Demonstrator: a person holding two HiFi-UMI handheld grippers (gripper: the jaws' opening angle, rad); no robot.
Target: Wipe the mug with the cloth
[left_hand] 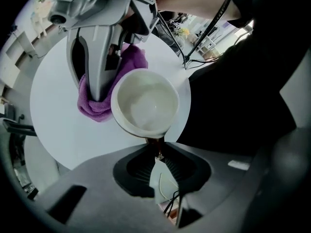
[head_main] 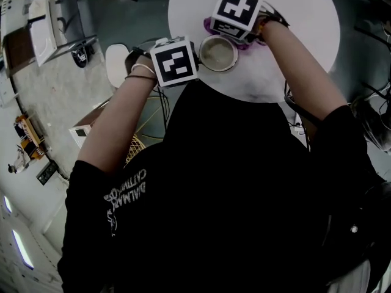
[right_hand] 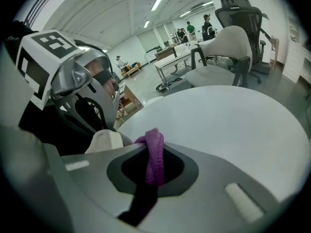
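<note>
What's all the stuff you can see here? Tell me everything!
mug: one, white, near the table's edge closest to the person, handle in the left tool
cloth: one, purple, right beside the mug, pinched in the right tool
table: one, white, round, under both
white chair: one, beyond the table
black chair: one, office type, behind the white chair
left tool: one, grey, shut on the mug's handle
right tool: one, grey, shut on the cloth
arms: two, bare below black sleeves, reaching to the table
</note>
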